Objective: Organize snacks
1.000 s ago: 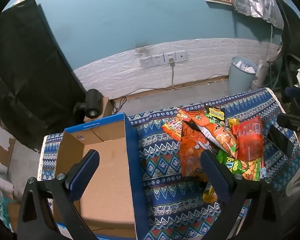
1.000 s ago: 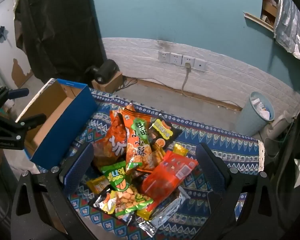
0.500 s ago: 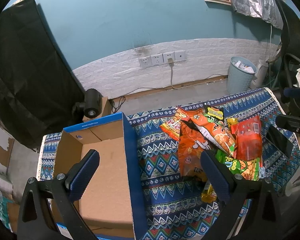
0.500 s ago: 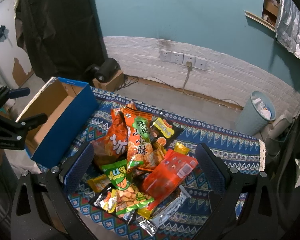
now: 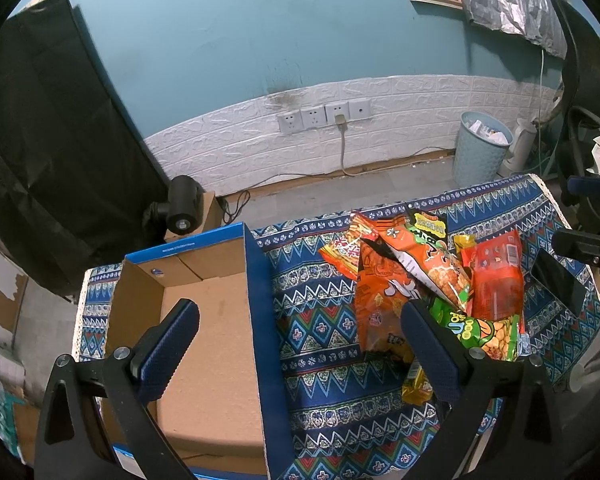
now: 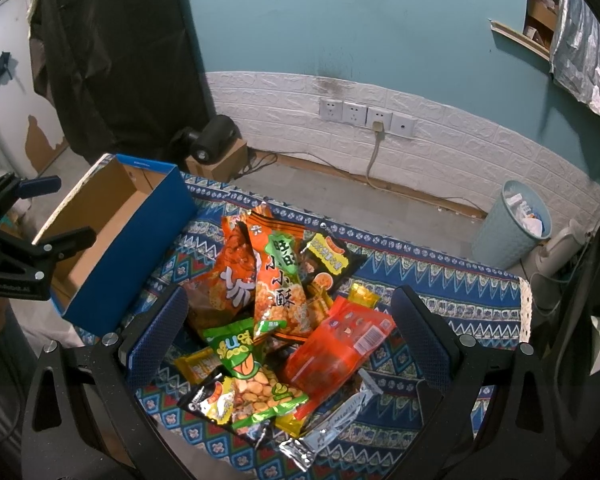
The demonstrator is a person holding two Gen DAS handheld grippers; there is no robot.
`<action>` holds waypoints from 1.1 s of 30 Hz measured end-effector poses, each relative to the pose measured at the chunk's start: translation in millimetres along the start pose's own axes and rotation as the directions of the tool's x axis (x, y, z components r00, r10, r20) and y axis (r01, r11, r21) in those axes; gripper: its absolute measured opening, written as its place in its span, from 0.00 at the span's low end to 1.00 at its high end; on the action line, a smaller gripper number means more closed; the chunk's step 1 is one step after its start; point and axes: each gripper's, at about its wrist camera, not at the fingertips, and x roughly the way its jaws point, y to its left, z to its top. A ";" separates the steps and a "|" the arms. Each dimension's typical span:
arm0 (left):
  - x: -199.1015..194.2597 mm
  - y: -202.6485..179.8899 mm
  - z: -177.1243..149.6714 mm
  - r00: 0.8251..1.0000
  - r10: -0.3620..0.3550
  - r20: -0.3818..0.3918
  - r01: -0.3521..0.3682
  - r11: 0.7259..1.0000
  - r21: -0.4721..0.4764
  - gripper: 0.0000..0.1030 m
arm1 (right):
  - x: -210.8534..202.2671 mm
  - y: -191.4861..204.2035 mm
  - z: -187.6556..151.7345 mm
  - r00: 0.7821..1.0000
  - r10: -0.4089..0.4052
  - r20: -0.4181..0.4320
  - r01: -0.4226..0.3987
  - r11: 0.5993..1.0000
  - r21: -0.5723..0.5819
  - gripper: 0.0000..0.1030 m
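Note:
A pile of snack bags (image 6: 276,312) lies on a blue patterned tablecloth (image 6: 440,292): tall orange bags (image 6: 278,280), a red-orange pack (image 6: 336,352), a green bean bag (image 6: 252,384) and a silver wrapper (image 6: 332,424). My right gripper (image 6: 286,340) hovers open above this pile, holding nothing. An empty blue cardboard box (image 5: 212,344) stands left of the snack pile (image 5: 424,288). My left gripper (image 5: 300,348) is open over the box's right wall, and nothing is between its fingers. The left gripper (image 6: 40,216) also shows at the left edge of the right wrist view.
The table ends just beyond the snacks; past it lie a floor, a white brick-pattern wall with sockets (image 5: 324,116) and a pale blue waste bin (image 6: 512,224). A black lamp on a small carton (image 6: 212,144) sits behind the box. A dark phone (image 5: 558,284) lies at the table's right.
Both views shifted only slightly; the left gripper drifted a little to the right over the box wall. Both grippers stay open and no snack has moved.

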 end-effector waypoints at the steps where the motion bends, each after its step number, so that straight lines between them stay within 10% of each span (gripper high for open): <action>1: 0.1 0.1 0.0 1.000 0.000 -0.001 0.000 1.000 0.000 0.99 | 0.0 -0.1 -0.1 1.000 0.000 0.000 0.000 1.000 0.000 0.97; 33: 1.9 -2.3 -3.3 1.000 0.001 -0.007 -0.001 1.000 0.007 0.99 | 0.0 -2.5 -3.0 1.000 -0.003 -0.006 0.003 1.000 0.001 0.97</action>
